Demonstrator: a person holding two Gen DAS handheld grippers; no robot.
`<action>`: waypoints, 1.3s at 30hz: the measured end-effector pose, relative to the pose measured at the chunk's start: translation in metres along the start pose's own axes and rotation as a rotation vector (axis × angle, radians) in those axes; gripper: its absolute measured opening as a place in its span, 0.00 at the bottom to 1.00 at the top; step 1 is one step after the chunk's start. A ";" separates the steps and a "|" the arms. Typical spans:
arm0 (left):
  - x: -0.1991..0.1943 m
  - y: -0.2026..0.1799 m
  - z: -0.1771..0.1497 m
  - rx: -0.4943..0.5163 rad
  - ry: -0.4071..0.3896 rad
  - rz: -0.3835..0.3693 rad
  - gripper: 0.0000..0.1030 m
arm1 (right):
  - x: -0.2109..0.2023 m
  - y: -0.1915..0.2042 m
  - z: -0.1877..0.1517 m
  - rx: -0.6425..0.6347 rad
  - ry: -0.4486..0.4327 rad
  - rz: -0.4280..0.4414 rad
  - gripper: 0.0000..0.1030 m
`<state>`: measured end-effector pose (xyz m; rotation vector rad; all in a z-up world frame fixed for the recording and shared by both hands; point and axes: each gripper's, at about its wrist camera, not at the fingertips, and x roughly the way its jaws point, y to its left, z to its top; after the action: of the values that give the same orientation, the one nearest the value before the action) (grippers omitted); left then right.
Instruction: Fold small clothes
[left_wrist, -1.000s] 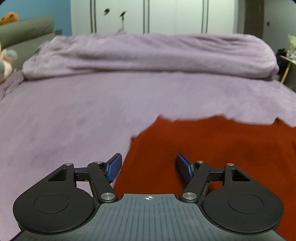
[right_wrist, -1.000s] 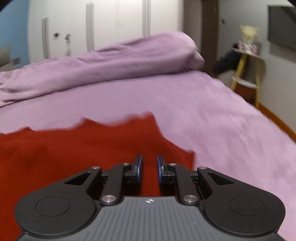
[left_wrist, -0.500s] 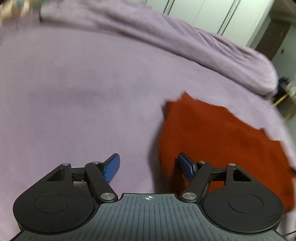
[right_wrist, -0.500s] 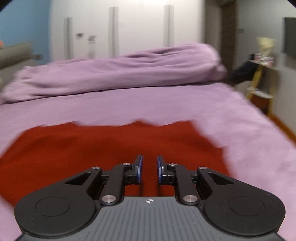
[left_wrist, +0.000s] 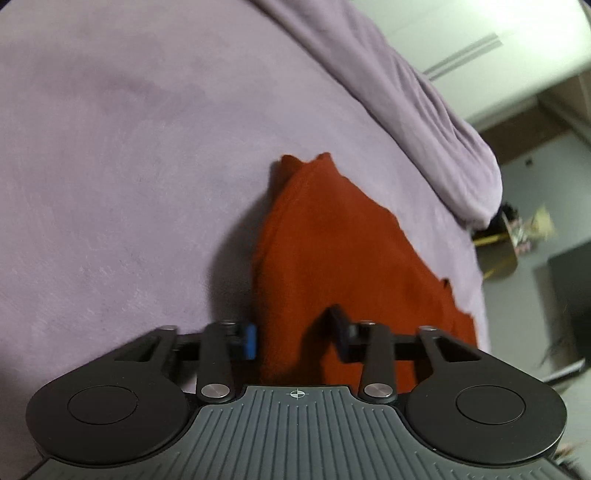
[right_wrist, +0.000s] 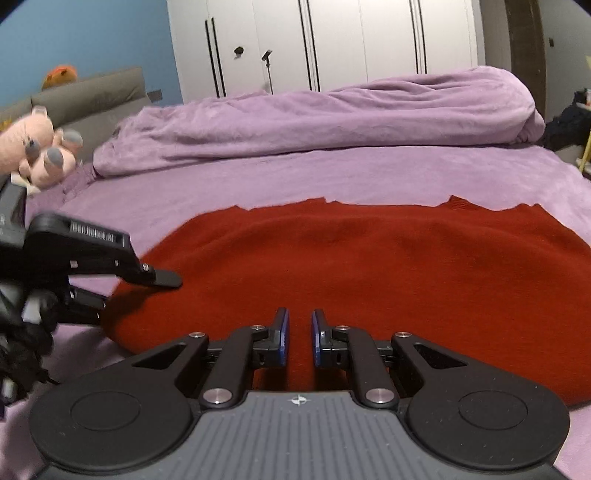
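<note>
On the purple bedspread (left_wrist: 147, 166), left wrist view: red knit sweater (left_wrist: 332, 258) lies flat, its side edge raised between the fingers of the left gripper (left_wrist: 295, 336).
Left gripper state: jaws spread, closing around that edge, not yet clamped.
Right wrist view: sweater (right_wrist: 369, 266) spreads just ahead of the right gripper (right_wrist: 298, 338).
Right gripper state: jaws narrowly parted, holding nothing.
Handling: likely soft, light, floppy; pinch hem or side edge.

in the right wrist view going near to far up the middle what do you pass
right hand-held gripper → red garment → flat purple bed cover → bunched purple blanket → white wardrobe doors
</note>
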<state>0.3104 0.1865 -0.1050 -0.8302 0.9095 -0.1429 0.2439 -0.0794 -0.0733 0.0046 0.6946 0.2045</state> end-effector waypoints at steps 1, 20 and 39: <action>0.001 0.001 0.000 -0.013 -0.006 -0.001 0.26 | 0.007 0.002 -0.005 -0.015 0.023 -0.007 0.11; -0.029 -0.069 -0.006 0.202 -0.092 0.110 0.16 | -0.057 -0.047 -0.002 0.083 -0.083 -0.052 0.16; 0.074 -0.190 -0.103 0.603 0.020 0.096 0.32 | -0.079 -0.154 -0.029 0.319 0.003 -0.096 0.21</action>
<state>0.3217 -0.0363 -0.0556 -0.2256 0.8571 -0.3233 0.1949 -0.2474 -0.0560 0.2758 0.7228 -0.0001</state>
